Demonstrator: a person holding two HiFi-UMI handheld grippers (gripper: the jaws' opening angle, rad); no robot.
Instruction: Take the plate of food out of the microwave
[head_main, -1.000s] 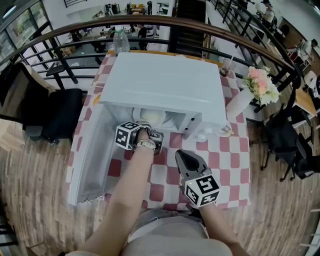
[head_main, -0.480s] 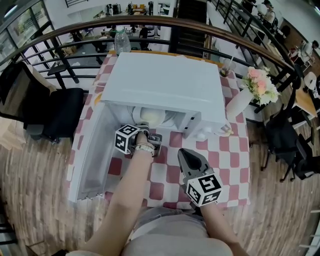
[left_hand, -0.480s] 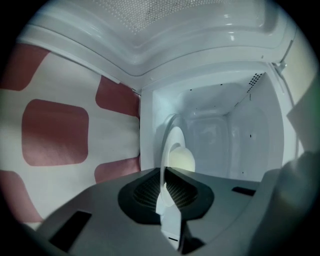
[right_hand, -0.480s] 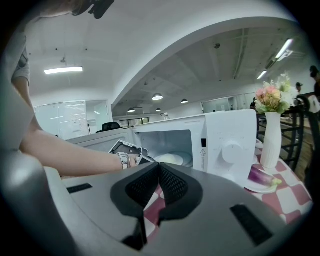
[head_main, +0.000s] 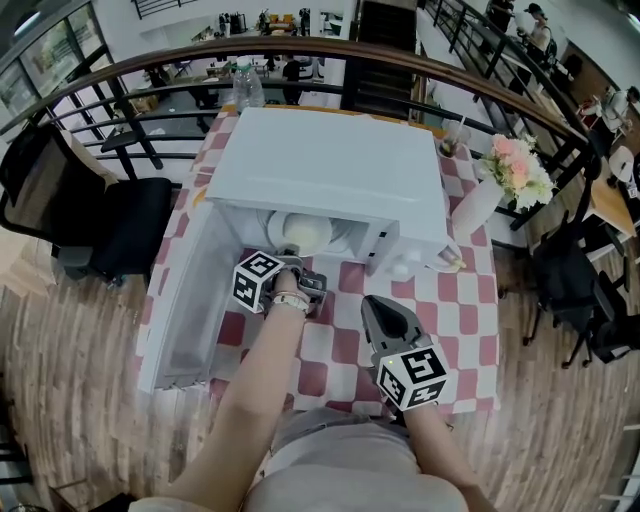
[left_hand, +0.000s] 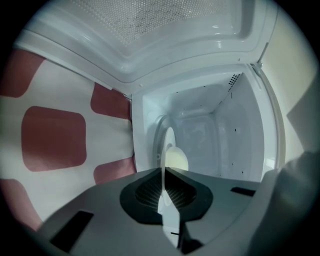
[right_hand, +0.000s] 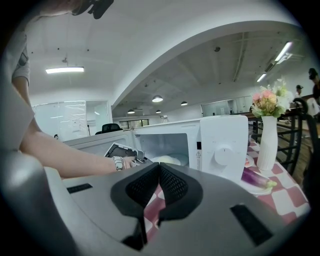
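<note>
- Right grey two-jaw gripper: clenched on nothing, low over the red-and-white checked tablecloth. Best kept ready to steady the opposite rim once the dish is out.
- Left grey two-jaw gripper: jaws just drawn together, now pinched on the near rim of the round white plate. Worth confirming a firm bite before any pull.
- Plate and its pale domed food sitting inside the cavity of the white box-shaped microwave. Draw straight back, level and slow, so nothing slides.
- Expect sag from a one-edge grip, so lift only slightly.
- Mind the open white door at the left and keep the path clear of it.
</note>
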